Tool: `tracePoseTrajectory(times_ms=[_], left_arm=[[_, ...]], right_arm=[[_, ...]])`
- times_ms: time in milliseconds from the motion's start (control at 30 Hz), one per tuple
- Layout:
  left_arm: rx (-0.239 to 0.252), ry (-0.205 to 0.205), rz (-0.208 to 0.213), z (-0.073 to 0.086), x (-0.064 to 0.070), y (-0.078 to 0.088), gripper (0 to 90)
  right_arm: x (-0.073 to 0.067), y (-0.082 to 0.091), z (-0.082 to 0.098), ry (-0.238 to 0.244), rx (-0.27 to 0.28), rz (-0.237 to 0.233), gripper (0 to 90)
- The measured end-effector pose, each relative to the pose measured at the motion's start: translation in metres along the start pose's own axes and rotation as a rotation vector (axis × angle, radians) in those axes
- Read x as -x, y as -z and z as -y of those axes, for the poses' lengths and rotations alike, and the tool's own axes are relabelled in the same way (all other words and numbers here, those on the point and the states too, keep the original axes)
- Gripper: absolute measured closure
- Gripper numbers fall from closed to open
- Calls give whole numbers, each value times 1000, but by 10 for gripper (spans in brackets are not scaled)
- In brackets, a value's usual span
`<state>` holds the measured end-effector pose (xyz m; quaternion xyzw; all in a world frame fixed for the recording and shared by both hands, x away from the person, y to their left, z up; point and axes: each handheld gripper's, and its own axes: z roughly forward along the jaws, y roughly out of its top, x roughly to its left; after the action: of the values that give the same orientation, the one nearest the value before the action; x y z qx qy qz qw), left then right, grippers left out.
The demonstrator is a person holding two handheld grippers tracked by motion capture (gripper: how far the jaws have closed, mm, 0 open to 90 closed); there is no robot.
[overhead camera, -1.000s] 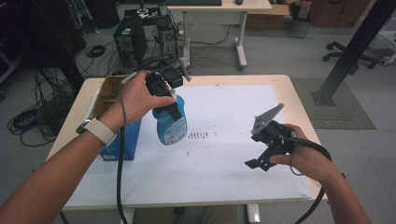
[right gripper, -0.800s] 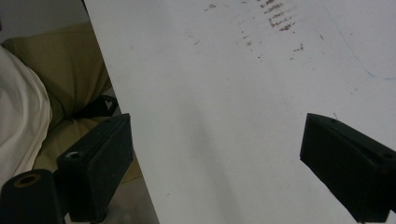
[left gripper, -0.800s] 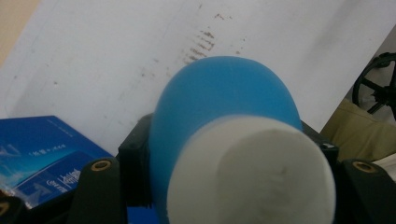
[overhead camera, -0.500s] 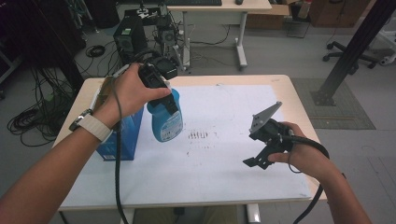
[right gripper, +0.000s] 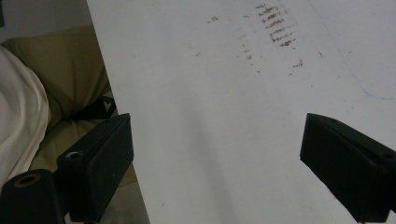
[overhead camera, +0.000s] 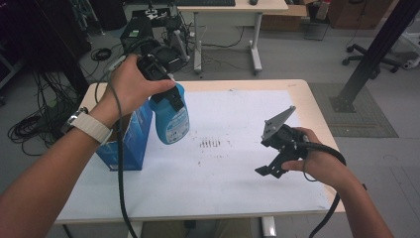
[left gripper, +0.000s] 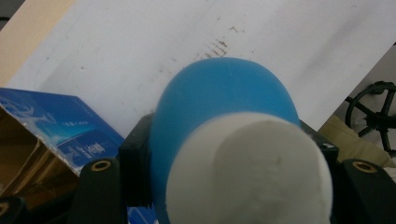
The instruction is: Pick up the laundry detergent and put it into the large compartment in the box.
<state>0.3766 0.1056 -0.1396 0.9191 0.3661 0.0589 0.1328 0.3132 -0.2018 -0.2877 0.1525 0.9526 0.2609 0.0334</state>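
A blue plastic bottle [overhead camera: 171, 120] with a white cap hangs in the air over the left part of the white sheet [overhead camera: 233, 168]. My left gripper [overhead camera: 166, 96] is shut on its neck from above. In the left gripper view the white cap [left gripper: 252, 172] and blue shoulder [left gripper: 224, 88] sit between the black jaws. My right gripper [overhead camera: 267, 170] hovers low over the sheet at the right, open, nothing between its fingers [right gripper: 100, 161]. Brown smudge marks [overhead camera: 210, 144] lie on the sheet between the two grippers, marks [right gripper: 278, 28] also in the right gripper view.
A blue cardboard box [overhead camera: 129, 141], open at the top, stands at the table's left edge just beside the bottle. Beyond the table are cables, equipment and another desk [overhead camera: 233, 10]. A black post [overhead camera: 376, 54] rises at the right.
My left gripper has lifted the blue bottle higher and a little toward the far side. The right gripper has stayed where it was.
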Motion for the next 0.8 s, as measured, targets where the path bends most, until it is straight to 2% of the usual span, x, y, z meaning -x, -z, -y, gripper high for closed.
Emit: tracePoseTrajectory(times_ms=[433, 667, 800], left_arm=[[24, 53, -15, 2, -2, 17, 373], [14, 130, -43, 5, -9, 27, 373], [14, 158, -61, 8, -15, 33, 373]], right_arm=[[0, -1, 0, 10, 5, -1, 99], [0, 1, -2, 14, 6, -1, 99], [0, 1, -3, 18, 7, -2, 98]])
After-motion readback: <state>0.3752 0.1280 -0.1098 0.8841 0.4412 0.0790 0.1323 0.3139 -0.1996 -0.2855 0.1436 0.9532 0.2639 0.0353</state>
